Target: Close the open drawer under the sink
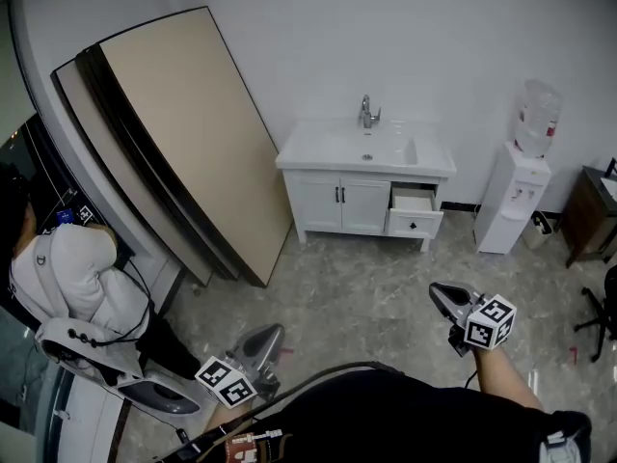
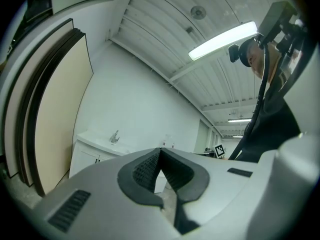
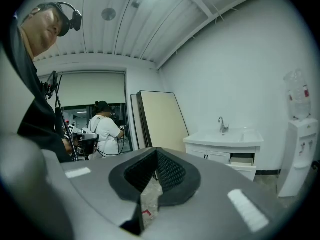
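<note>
The drawer (image 1: 415,210) stands pulled out at the right side of the white vanity (image 1: 333,201), just under the sink (image 1: 366,148). Both claws hang well short of it, over the grey floor (image 1: 366,287): the left gripper (image 1: 274,333) and the right gripper (image 1: 437,290) each have jaws pressed together (pads meeting at the tips), with nothing between them

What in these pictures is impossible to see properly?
Inside of the open drawer: head view, too far and small to tell contents.
Same drawer, left gripper view: mostly hidden behind the left gripper.
Brown cabinet: head view, cut off by the right edge.
Water bottle label: head view, too small to read.
</note>
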Demonstrator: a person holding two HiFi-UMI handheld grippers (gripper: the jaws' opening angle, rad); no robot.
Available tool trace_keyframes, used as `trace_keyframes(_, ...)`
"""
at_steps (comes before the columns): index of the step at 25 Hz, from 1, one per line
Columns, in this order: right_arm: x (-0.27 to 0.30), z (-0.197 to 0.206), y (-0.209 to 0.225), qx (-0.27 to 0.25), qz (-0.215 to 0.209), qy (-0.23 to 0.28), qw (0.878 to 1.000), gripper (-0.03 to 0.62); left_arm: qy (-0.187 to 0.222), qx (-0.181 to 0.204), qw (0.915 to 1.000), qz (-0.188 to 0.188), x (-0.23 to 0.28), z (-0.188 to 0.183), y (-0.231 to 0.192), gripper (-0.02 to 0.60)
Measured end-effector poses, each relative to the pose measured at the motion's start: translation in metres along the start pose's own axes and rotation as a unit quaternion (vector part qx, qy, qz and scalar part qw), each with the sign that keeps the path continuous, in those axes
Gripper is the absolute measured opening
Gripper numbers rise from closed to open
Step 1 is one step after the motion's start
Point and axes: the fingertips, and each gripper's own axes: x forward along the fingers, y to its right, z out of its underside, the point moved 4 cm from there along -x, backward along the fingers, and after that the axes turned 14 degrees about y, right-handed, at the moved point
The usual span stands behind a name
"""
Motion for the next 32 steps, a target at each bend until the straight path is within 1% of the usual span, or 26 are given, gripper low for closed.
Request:
trace_keyframes(5, 0.022, -0.023, 0.069, -0.009, -0.027, -0.001, 1.000, -0.002, 0.011, 0.010, 0.9999, -0.003, 0.076, 0.008, -0.001, -0.002)
trace_keyframes(11, 0.026, -0.034, 0.148, 0.001, -0.034, -0.002, 0.999, -0.002, 0.009, 0.010, 0.9998, -0.016, 0.147, 0.030, 0.002, -0.002)
trace_keyframes(15, 0.034, -0.030, 0.185, 0.008, -0.035, -0.005, 0.999, -0.002, 0.004, 0.010, 0.9998, -0.017, 0.182, 0.043, -0.002, -0.002)
trace_keyframes(18, 0.044, -0.024, 0.201, 0.014, -0.033, -0.008, 0.999, -0.002, -0.003, 0.008, 0.9998, -0.018, 0.196, 0.049, -0.014, -0.002)
trace_keyframes(22, 0.067, -0.015, 0.218, 0.012, -0.020, -0.017, 1.000, -0.002, 0.001, -0.003, 0.9999, -0.017, 0.211, 0.051, -0.051, -0.002)
trace_keyframes(26, 0.109, -0.014, 0.227, 0.004, 0.003, -0.012, 1.000, -0.002, -0.001, -0.014, 0.9998, 0.011, 0.233, 0.046, -0.102, -0.002)
trace_keyframes(29, 0.150, -0.015, 0.225, -0.004, 0.016, -0.010, 1.000, -0.002, -0.003, -0.018, 0.9993, 0.033, 0.249, 0.030, -0.148, -0.002)
trace_keyframes(32, 0.193, -0.018, 0.220, -0.007, 0.031, -0.009, 0.999, -0.002, -0.007, -0.021, 0.9985, 0.051, 0.264, 0.007, -0.196, -0.002)
